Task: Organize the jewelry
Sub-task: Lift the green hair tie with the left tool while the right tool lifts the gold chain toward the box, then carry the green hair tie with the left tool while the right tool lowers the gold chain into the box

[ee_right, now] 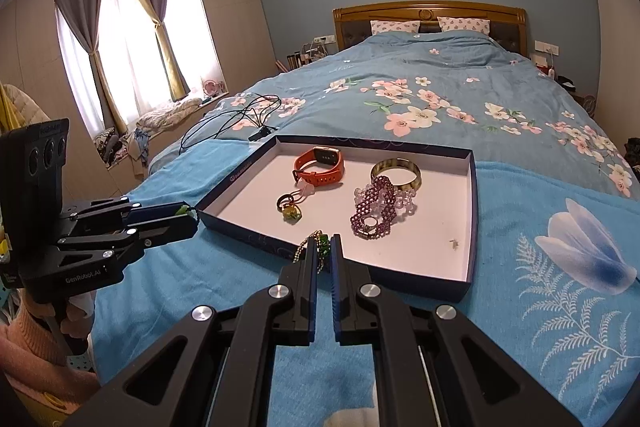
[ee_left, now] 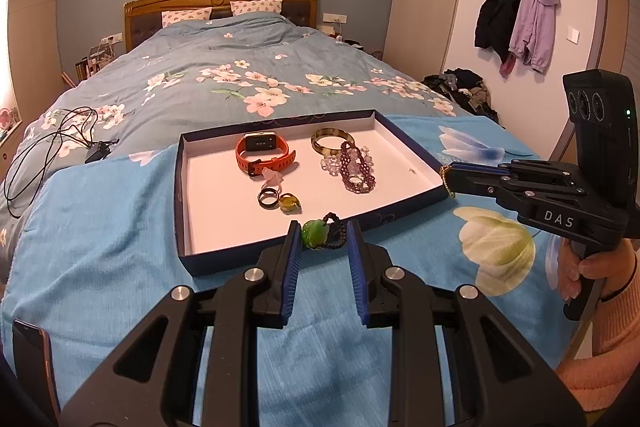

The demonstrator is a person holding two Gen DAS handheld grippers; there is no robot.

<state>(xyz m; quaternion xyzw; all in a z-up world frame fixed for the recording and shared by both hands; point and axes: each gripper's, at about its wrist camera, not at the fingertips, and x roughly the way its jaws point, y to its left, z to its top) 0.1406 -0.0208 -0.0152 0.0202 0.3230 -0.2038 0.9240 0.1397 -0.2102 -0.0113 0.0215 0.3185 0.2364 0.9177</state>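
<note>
The left gripper (ee_left: 322, 241) clamps a glossy green jade pendant on a dark beaded cord (ee_left: 318, 235) at the shallow cardboard tray's (ee_left: 182, 195) near rim, while the right gripper (ee_right: 324, 247) pinches a fine gold chain with green beads (ee_right: 316, 247) above the blue towel (ee_left: 100, 227).

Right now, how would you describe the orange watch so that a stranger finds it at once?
Find the shallow white-lined tray on the blue towel at the foot of the bed. In its far half lies the orange smartwatch, left of the bangle; it alone has a screen and strap.
</note>
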